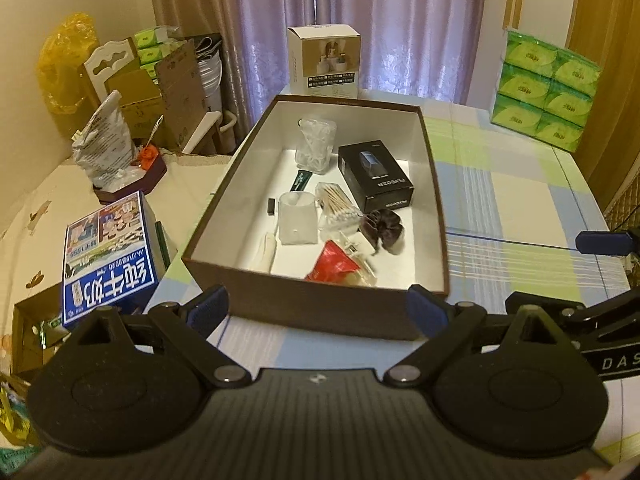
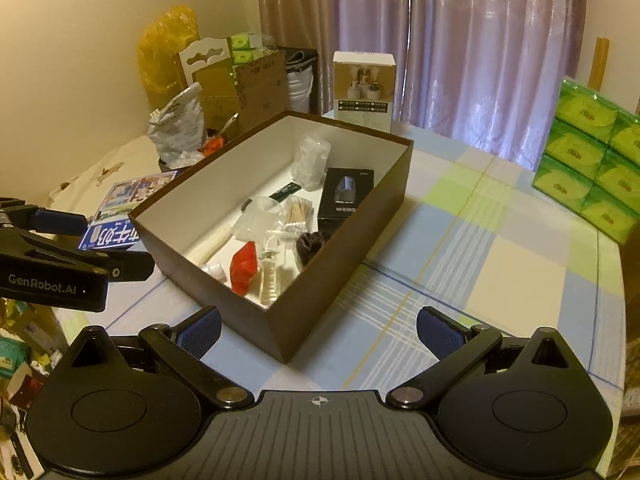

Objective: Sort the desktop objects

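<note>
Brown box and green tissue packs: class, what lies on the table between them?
Nothing: between the brown box and the green tissue packs only bare checked tablecloth shows, clearest in the right wrist view.

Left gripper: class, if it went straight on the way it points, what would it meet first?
Probably the near wall of the brown box, which sits between the open fingers of the left gripper; depth is unclear.

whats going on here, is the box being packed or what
A person holds a hand-held gripper in each hand over a checked tablecloth. The left hand-held gripper and right hand-held gripper are both open and empty, poised at the near side of the brown box. Small items already lie inside it: a black carton, cotton swabs, a dark scrunchie and a red packet.
</note>
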